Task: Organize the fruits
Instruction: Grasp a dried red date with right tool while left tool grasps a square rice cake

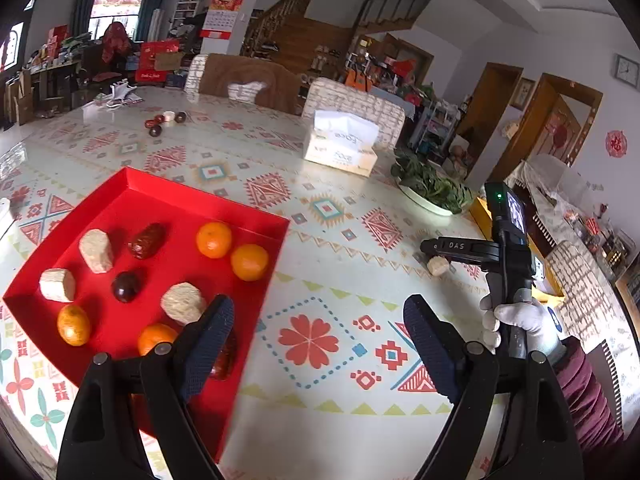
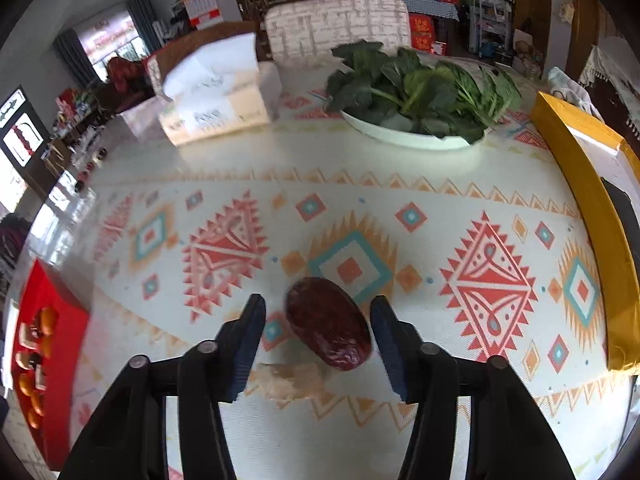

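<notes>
On the desk the tray sits at the left, oranges and dates lying in it. Behind and to the right stands the tissue box, the plate of greens right of that (near the desk's edge). One date lies between the right tongs.

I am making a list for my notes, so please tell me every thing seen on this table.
tray: one, red, table's left
oranges: four, orange, in tray
beige chunks: three, in tray
dark red fruits: at least three, in tray
loose date: one, dark red, on tablecloth
loose chunk: one, beige, beside that date
tissue box: one, white, far side
plate of greens: one, white, far right
yellow box: one, right edge
left gripper: black, open, empty
right gripper: black, open around loose date
gloved hand: white, holding right gripper
</notes>
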Motion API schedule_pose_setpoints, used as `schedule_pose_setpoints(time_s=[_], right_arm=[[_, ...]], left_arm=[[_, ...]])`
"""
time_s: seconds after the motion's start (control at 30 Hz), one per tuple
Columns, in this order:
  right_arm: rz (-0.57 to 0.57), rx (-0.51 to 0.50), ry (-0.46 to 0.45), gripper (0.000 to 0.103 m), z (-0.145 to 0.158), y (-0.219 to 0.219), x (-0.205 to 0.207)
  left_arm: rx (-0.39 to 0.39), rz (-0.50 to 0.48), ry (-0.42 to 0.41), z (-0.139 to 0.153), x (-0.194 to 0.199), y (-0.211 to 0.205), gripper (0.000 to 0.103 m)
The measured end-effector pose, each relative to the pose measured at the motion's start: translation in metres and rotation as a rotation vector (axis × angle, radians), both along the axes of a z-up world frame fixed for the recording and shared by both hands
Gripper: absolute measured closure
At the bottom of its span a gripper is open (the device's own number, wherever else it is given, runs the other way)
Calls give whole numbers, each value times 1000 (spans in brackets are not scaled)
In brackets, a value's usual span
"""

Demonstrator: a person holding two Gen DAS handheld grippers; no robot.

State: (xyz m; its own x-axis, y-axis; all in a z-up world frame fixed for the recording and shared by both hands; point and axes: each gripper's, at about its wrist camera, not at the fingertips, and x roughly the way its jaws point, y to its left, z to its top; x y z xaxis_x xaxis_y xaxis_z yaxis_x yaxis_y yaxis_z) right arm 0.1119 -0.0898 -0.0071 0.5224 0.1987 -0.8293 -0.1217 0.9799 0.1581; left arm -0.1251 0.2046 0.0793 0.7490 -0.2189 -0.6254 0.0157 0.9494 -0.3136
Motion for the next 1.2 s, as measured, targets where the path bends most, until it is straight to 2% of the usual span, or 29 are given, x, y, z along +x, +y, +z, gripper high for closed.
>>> schedule_pose_setpoints(time_s=[0.07, 0.3, 0.47, 0.67, 0.9, 1.03, 1.07, 1.1, 1.13, 1.17, 1.2], right_arm=[[-16, 4, -13, 58, -1, -8, -2], [-92, 161, -5, 66, 7, -62, -30], [-87, 222, -51, 67, 17, -87, -63], [-77, 265, -40, 67, 11, -96, -60], [-87, 319, 13, 67, -2, -108, -55], [-86, 327, 6, 67, -5, -108, -54], [-83, 325, 2, 67, -5, -107, -53], [-80, 321, -4, 67, -5, -106, -53], [-78, 315, -9, 67, -5, -104, -52], [-75, 309, -13, 67, -5, -103, -51], [-72, 303, -16, 66, -5, -102, -51]], left_arm=[[-2, -16, 7, -1, 4, -5, 17], [46, -105, 15, -1, 22, -42, 17], [60, -208, 31, -6, 59, -87, 17], [103, -279, 90, -31, 116, -141, 17], [258, -385, 76, -54, 150, -197, 17], [333, -431, 59, -60, 161, -216, 18], [341, -441, 60, -61, 163, -219, 21], [353, -452, 65, -63, 165, -222, 32], [364, -459, 73, -65, 167, -225, 52], [369, -464, 84, -67, 168, -226, 64], [371, -468, 93, -68, 168, -227, 70]])
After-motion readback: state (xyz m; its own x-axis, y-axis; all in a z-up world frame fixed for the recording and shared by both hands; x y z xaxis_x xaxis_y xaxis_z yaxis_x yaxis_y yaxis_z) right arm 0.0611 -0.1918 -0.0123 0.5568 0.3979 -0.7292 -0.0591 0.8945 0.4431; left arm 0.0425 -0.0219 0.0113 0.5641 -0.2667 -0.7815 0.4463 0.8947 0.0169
